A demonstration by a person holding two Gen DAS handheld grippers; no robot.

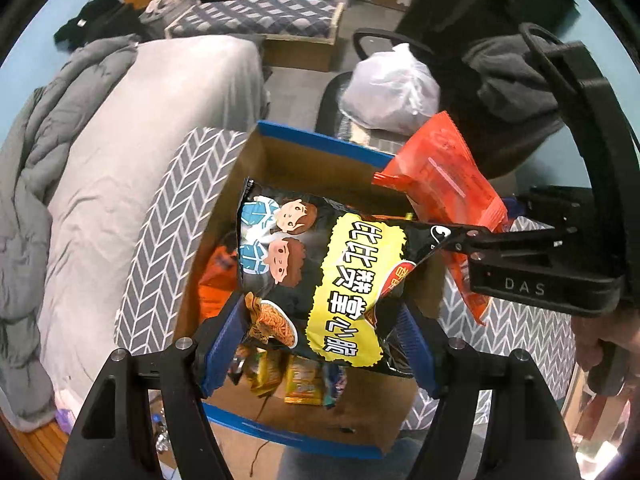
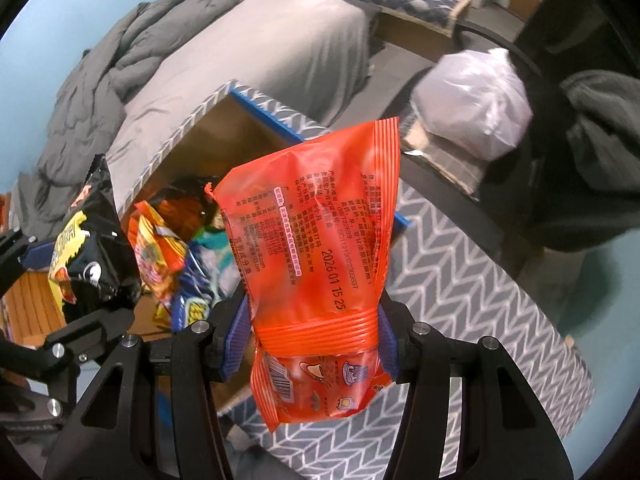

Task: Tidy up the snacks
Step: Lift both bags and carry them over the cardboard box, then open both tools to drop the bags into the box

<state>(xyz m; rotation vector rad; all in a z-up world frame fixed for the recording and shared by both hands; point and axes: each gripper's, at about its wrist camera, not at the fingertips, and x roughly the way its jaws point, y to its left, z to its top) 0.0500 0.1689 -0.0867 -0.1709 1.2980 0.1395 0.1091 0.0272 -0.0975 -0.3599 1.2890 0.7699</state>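
Several snacks already in box (image 1: 320, 148). You've L gripper (image 1: 320, 344) clamped on black-yellow bag (image 1: 344, 280), R gripper (image 2: 312, 340) on orange pack (image 2: 312, 240), both above box; drop still left.

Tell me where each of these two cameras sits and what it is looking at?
Left wrist: on the left tongs, looking steeply down along them at the black bag they grip, above the open box; the right tongs and a hand show.
Right wrist: on the right tongs, looking steeply down at the orange bag they grip; the left tongs show.
Shared: both bags, the box, the white sack, the bed.
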